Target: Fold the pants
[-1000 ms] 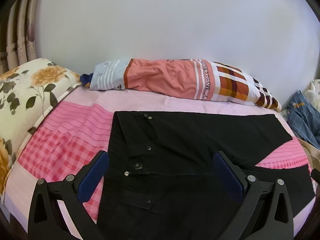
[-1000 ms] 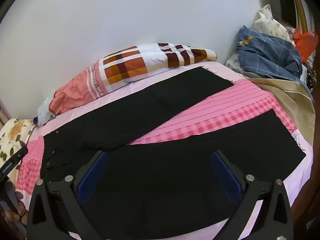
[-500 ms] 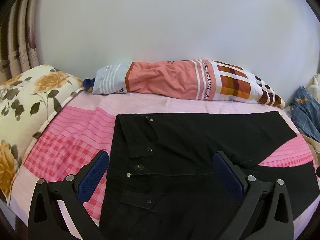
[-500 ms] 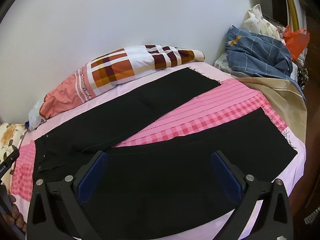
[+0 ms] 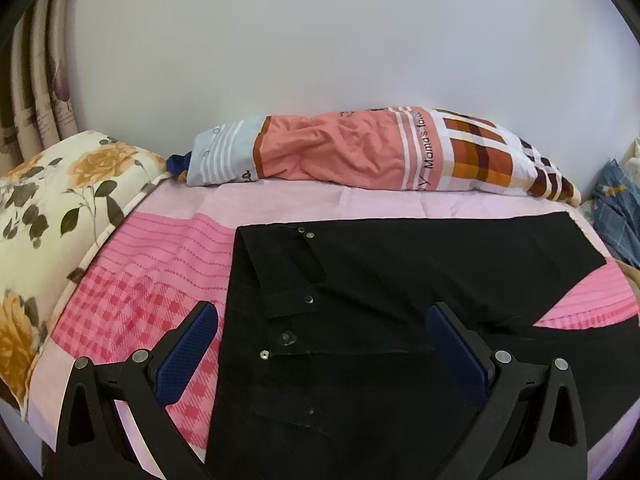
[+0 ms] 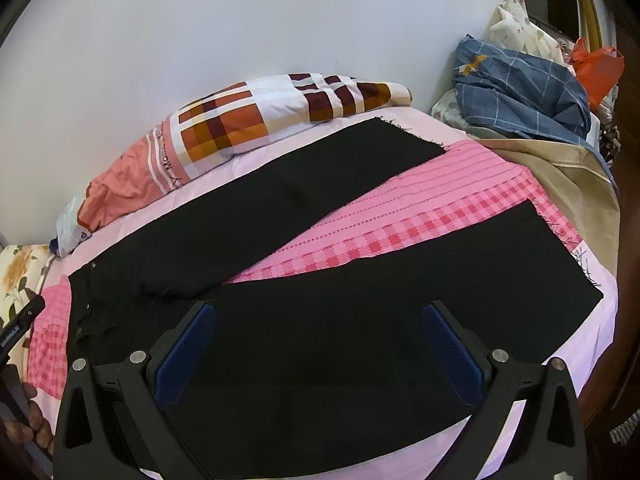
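Black pants [image 5: 392, 280] lie flat on a pink bed, waistband with metal buttons [image 5: 286, 338] to the left, legs spread in a V to the right. My left gripper [image 5: 322, 344] is open and empty, hovering over the waistband. In the right wrist view the pants [image 6: 320, 340] show both legs, with frayed hems at the far right. My right gripper [image 6: 318, 344] is open and empty above the near leg.
A pink checked sheet [image 5: 132, 296] covers the bed. A long patterned pillow [image 5: 360, 152] lies along the white wall. A floral pillow [image 5: 48, 208] sits at the left. Blue plaid cloth [image 6: 520, 96] and a tan blanket [image 6: 568, 176] pile at the right.
Both grippers have pulled back and risen a little, so the pants sit lower and smaller in view. Both stay open; the pants have not moved.
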